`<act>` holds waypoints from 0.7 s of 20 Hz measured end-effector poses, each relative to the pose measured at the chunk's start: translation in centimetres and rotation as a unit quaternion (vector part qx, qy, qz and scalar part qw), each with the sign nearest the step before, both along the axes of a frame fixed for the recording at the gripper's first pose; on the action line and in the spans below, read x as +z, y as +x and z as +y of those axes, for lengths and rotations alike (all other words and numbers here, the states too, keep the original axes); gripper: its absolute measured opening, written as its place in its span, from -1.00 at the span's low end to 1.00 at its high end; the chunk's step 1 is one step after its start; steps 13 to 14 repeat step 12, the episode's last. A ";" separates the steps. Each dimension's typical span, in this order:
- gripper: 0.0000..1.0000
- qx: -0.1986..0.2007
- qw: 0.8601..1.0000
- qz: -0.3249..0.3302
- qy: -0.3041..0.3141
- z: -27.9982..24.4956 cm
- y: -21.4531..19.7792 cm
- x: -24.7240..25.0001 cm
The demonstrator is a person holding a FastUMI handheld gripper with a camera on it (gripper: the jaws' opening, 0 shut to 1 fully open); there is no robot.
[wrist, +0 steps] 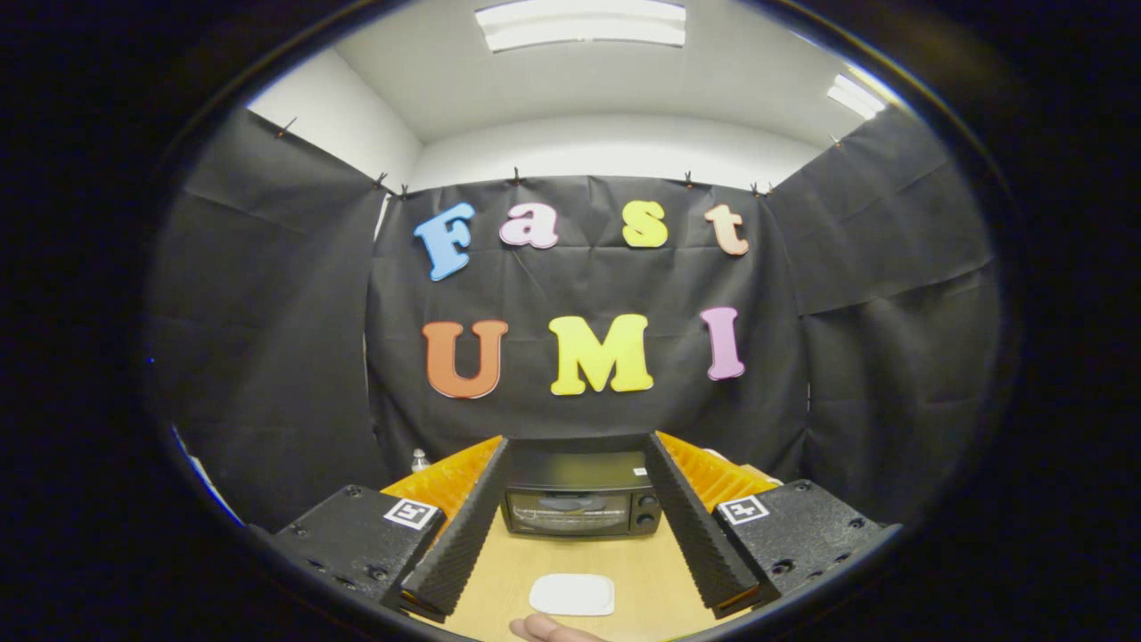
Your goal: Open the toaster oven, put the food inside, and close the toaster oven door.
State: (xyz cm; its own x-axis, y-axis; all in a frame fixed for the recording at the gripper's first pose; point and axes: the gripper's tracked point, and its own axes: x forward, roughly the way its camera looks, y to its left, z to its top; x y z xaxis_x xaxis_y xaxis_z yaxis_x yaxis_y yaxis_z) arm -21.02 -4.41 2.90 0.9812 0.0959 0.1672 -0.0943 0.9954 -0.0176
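Standing at the far end of a pale wooden table (499, 571), one toaster oven (579, 502) served as the landmark for everything else. It was a dark, boxy appliance with a wide glass door (565, 514) across most of its front, and that door was closed. Two round knobs (646, 510) sat one above the other, just to the right of the glass. Something pale showed faintly through the glass, too dim to tell what.

Behind the toaster oven hung the booth's black cloth wall (267, 339), and a small clear bottle (419, 460) stood off to the oven's left, against that cloth.

Nearer than the toaster oven, the gripper (579, 588) was spread wide, its two fingers (459, 544) reaching toward the oven's left and right sides and gripping nothing. The oven showed in the gap between them, beyond the tips.

One flat white piece of food (571, 594), rounded at the corners, lay on the table in front of the toaster oven, well apart from its door and between the fingers without touching either.

Closer still than the food, the tip of a person's hand (545, 629) rested at the table's near edge.
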 end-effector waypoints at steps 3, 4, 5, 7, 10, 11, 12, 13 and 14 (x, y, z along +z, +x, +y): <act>0.98 -0.002 1.000 -0.001 -0.001 -0.3 -0.3 0.1; 0.98 -0.003 1.000 -0.003 0.003 -0.2 -0.3 0.1; 0.98 -0.002 1.000 -0.002 0.007 -0.3 -0.4 0.0; 0.98 -0.003 1.000 -0.001 0.011 -0.4 -0.4 -0.2; 0.97 -0.004 1.000 -0.002 0.009 -0.5 -0.6 -0.1; 0.98 -0.006 1.000 -0.005 0.009 -0.6 -0.7 0.0; 0.98 -0.007 1.000 -0.007 0.010 -0.7 -0.9 -0.1; 0.98 -0.007 1.000 -0.007 0.010 -0.7 -0.9 -0.1; 0.98 -0.007 1.000 -0.007 0.010 -0.7 -0.9 -0.1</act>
